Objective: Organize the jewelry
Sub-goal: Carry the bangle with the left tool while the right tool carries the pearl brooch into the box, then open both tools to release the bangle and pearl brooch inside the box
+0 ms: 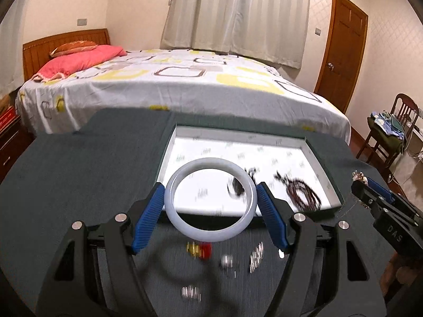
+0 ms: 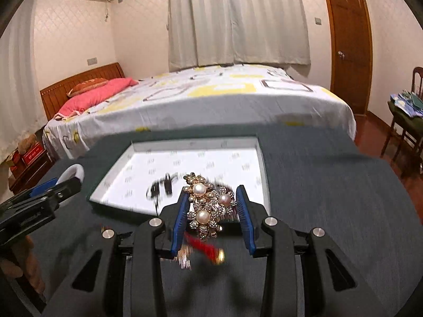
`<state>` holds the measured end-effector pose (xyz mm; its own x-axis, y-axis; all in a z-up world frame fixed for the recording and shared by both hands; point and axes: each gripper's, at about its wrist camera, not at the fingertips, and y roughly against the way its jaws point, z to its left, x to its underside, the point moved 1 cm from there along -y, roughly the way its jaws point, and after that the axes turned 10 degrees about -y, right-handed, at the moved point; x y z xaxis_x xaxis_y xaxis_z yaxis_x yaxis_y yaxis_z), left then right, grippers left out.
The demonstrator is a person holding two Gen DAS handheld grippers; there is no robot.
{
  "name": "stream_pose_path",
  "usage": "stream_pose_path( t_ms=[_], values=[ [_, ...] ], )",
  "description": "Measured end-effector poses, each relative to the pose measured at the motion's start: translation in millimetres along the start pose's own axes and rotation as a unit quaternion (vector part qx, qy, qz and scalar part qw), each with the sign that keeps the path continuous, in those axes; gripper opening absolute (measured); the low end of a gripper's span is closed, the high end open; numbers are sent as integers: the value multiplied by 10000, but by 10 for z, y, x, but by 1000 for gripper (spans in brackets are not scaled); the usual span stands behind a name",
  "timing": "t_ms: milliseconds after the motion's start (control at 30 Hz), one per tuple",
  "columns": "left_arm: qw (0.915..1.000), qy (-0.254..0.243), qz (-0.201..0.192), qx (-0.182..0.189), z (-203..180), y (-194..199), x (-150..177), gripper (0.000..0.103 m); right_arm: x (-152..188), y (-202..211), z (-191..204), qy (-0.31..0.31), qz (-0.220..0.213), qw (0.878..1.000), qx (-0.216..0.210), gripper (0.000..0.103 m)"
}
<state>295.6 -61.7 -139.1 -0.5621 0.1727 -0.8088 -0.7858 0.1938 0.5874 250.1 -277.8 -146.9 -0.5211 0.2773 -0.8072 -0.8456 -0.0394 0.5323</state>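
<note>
My left gripper point(image 1: 210, 206) is shut on a pale white bangle point(image 1: 171, 203), held up over the near edge of a shallow white tray point(image 1: 323, 174). My right gripper point(image 2: 212, 211) is shut on a gold brooch with pearls and rhinestones point(image 2: 207, 206), lifted in front of the same tray point(image 2: 260, 163). Dark beaded strands point(image 1: 304, 192) lie blurred inside the tray. On the dark cloth below sit a red and gold piece point(image 1: 199, 249), silver bits point(image 1: 255, 260) and a small silver ring point(image 1: 190, 292). The right gripper point(image 1: 370, 185) shows at the right edge of the left wrist view.
The tray rests on a table under dark grey cloth point(image 1: 79, 163). Behind it stands a bed with a patterned sheet point(image 1: 185, 84) and a pink pillow point(image 1: 79, 59). A wooden door point(image 1: 343, 47) and a chair with clothes point(image 1: 388, 132) are at the right.
</note>
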Motion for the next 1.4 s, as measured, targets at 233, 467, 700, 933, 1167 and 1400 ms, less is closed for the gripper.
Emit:
stream_pose_path(
  t_ms=[233, 467, 700, 933, 1167, 1400],
  values=[
    [9999, -61, 134, 76, 52, -638, -253, 69, -199, -572, -28, 2, 58, 9999, 82, 36],
    [9964, 40, 828, 149, 163, -1272, -163, 69, -142, -1115, -228, -144, 603, 9976, 315, 36],
    [9902, 87, 1375, 239, 237, -1584, -39, 69, -79, -1407, -264, -90, 1012, 9935, 506, 36],
    [9900, -171, 1389, 172, 196, -1626, -45, 72, -68, -1480, -262, -33, 1157, 9913, 626, 37],
    [9893, -307, 1405, 249, 147, -1637, -54, 82, -69, -1509, -243, 62, 1242, 9902, 629, 38],
    [9893, -301, 1409, 242, 141, -1642, -58, 85, -97, -1464, -249, -49, 1124, 9920, 577, 54]
  ],
)
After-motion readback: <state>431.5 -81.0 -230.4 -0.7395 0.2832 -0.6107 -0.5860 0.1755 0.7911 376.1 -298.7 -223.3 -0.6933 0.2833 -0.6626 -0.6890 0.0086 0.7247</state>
